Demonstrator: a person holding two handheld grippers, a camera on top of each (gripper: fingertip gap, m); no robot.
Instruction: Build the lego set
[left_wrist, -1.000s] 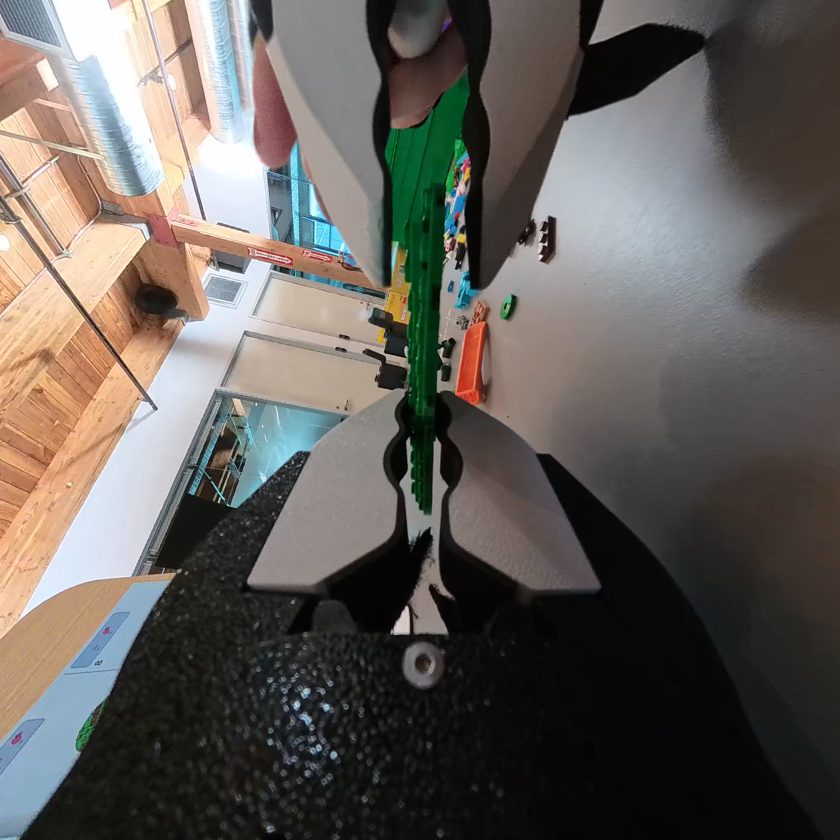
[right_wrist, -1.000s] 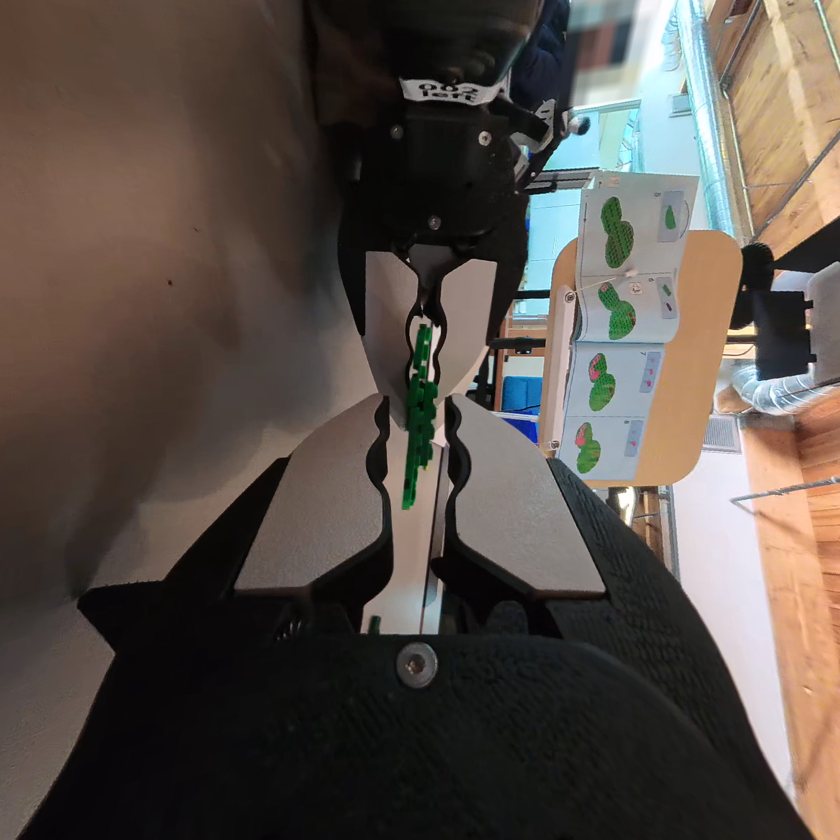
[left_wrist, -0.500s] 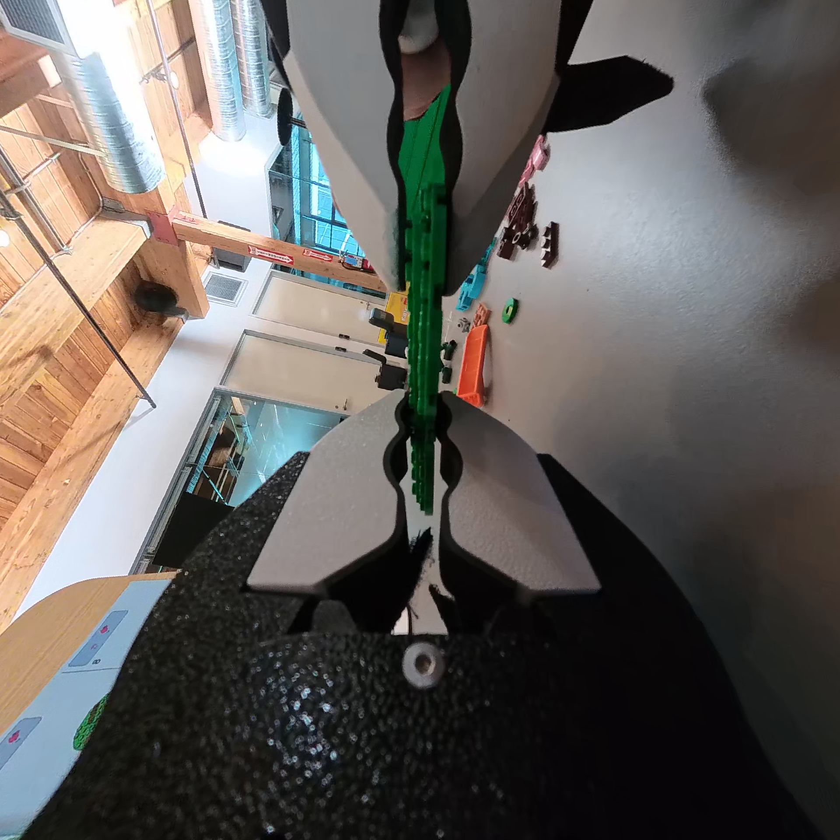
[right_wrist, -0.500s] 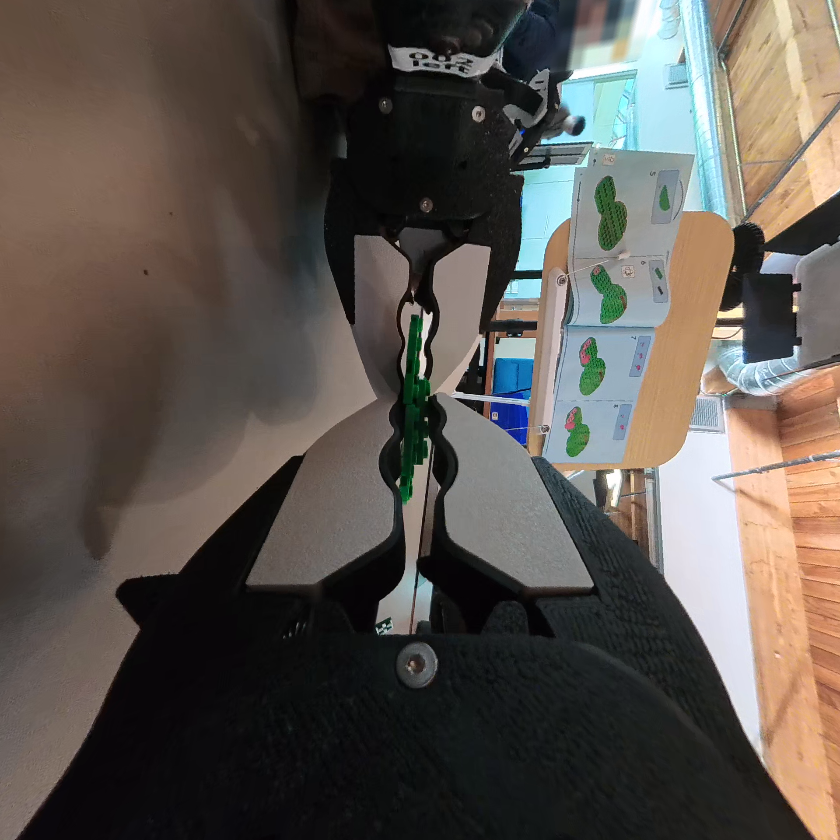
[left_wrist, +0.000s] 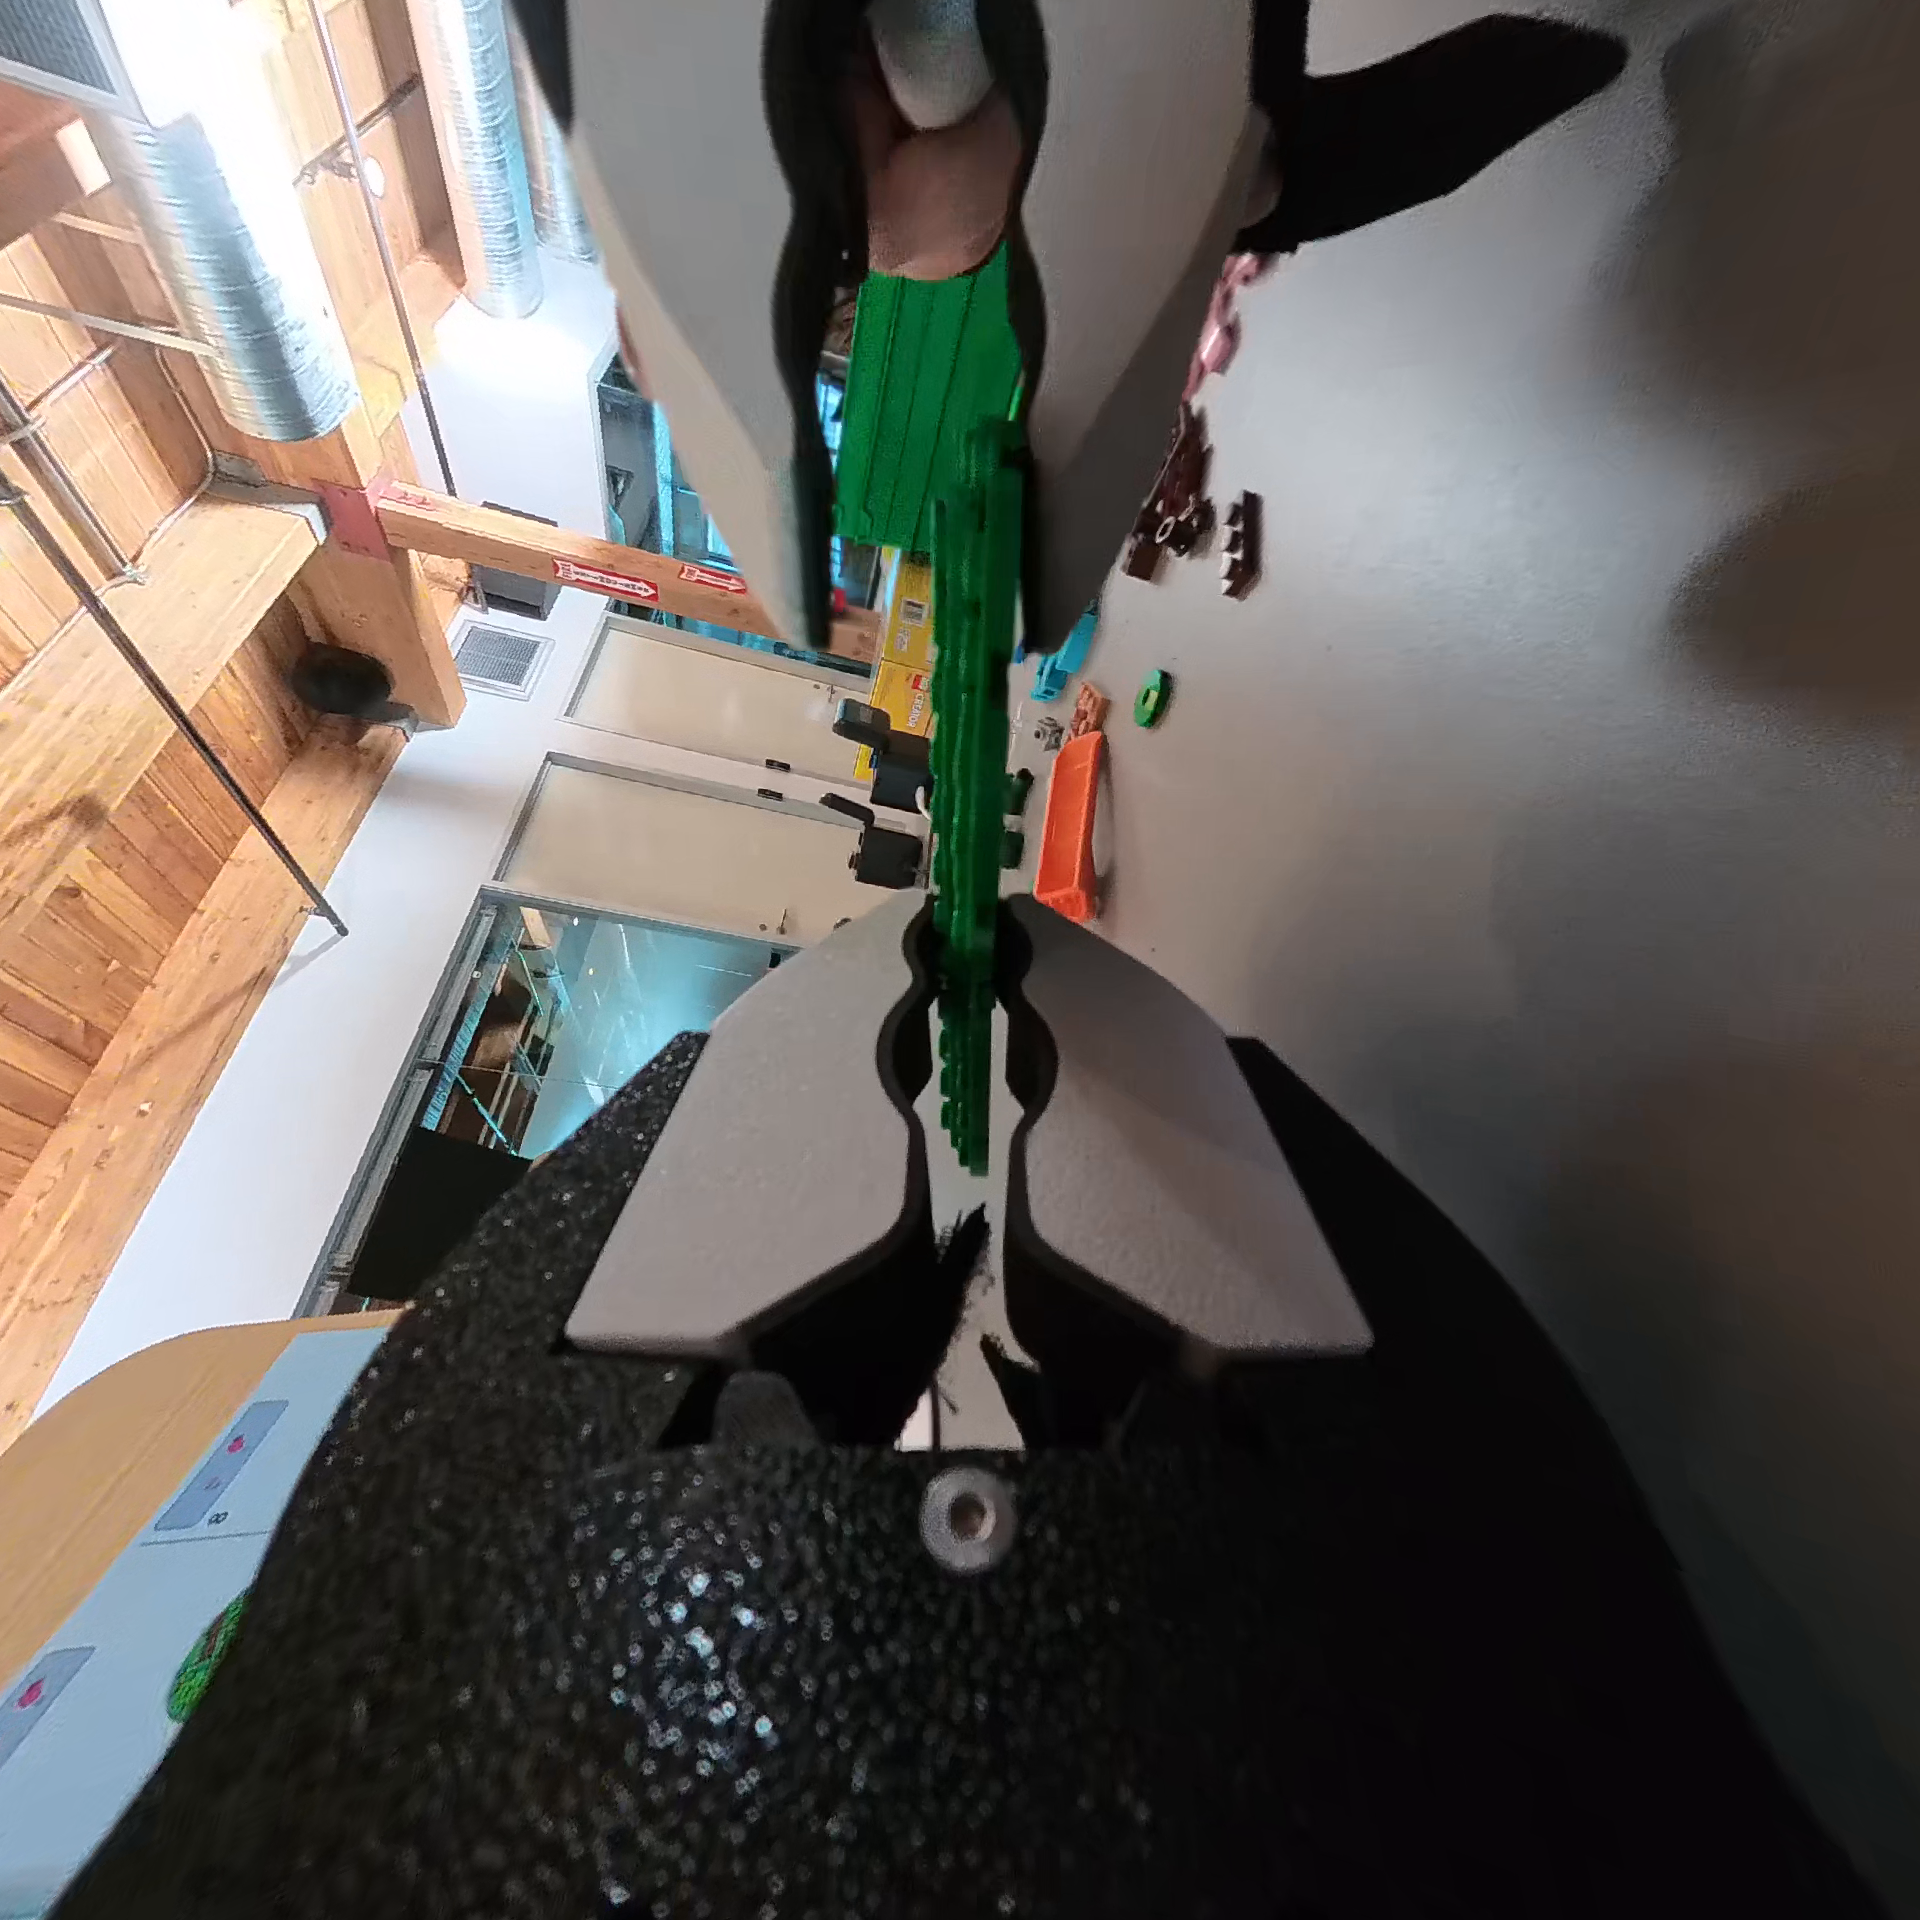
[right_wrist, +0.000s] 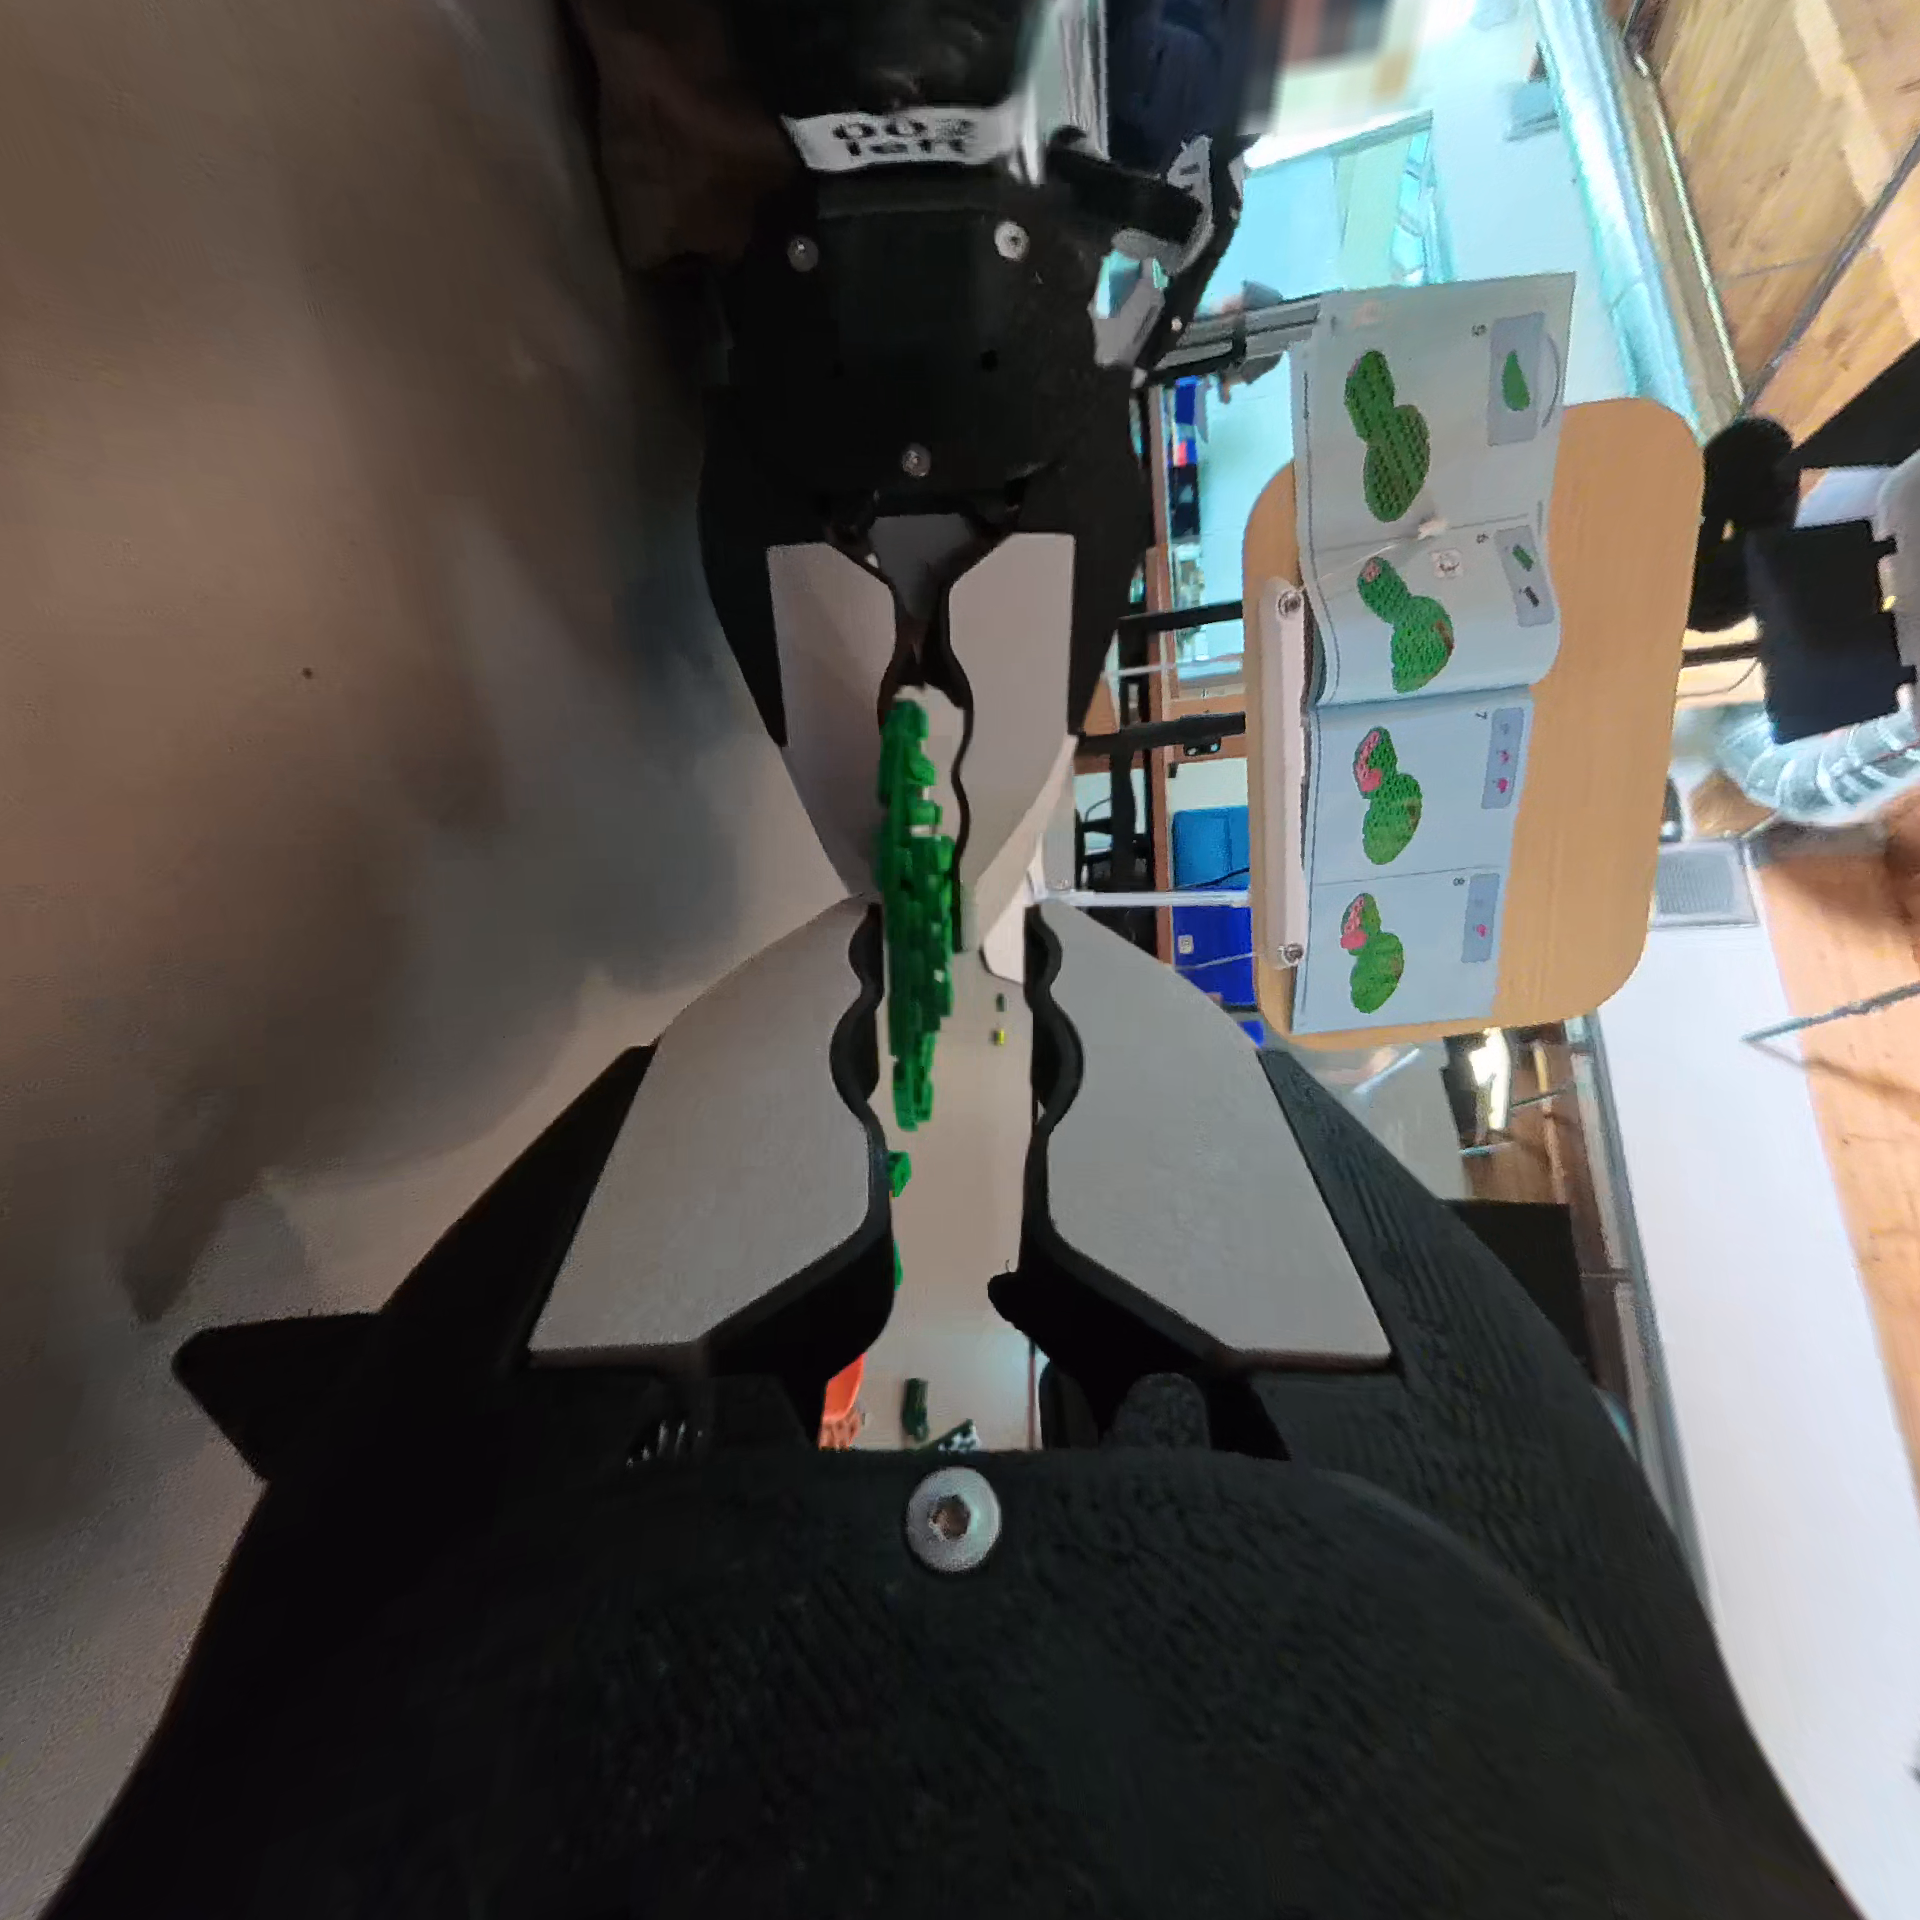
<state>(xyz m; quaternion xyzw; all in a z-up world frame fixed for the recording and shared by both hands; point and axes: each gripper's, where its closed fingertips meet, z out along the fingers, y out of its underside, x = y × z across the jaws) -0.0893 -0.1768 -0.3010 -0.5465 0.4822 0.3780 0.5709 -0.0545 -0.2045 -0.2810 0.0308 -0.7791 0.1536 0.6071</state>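
My right gripper (right_wrist: 945, 997), clamped on the green plate (left_wrist: 971, 790) half a second ago, has let go and now stands wide around it, so my left gripper (left_wrist: 961, 966) alone pinches the plate edge-on above the table (left_wrist: 1558, 727), the press seemingly done.

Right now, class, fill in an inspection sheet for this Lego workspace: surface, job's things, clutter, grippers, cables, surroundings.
Surface: grey table, matte, with soft shadows on it.
Job's things: green plate held on edge; instruction booklet open on a wooden stand.
Clutter: orange piece, green round piece, turquoise piece and brown pieces lie loose on the table.
Grippers: left gripper is shut on the green plate; right gripper is open, its fingers either side of the plate's other end.
Cables: nothing seen.
Surroundings: wooden ceiling, silver duct.
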